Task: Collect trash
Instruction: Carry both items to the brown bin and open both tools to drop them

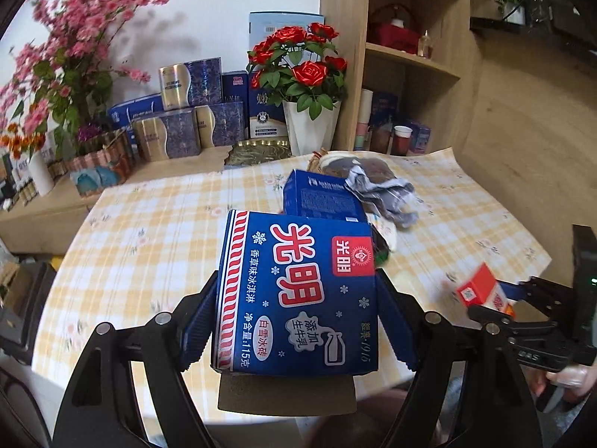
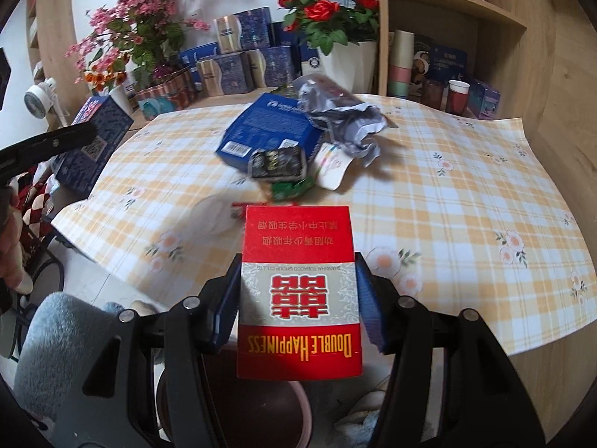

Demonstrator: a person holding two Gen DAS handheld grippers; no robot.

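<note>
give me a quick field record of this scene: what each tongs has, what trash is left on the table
left tongs: shut on blue ice cream box
right tongs: shut on red cigarette pack
trash left on table: blue carton, crumpled grey wrapper, dark foil packet, green wrapper, white paper piece
table cover: yellow checked cloth
below the pack: dark round container, contents unclear

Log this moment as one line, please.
left gripper: shut on ice-cream box | right gripper: shut on cigarette pack | left on table: blue box, crumpled wrapper
</note>
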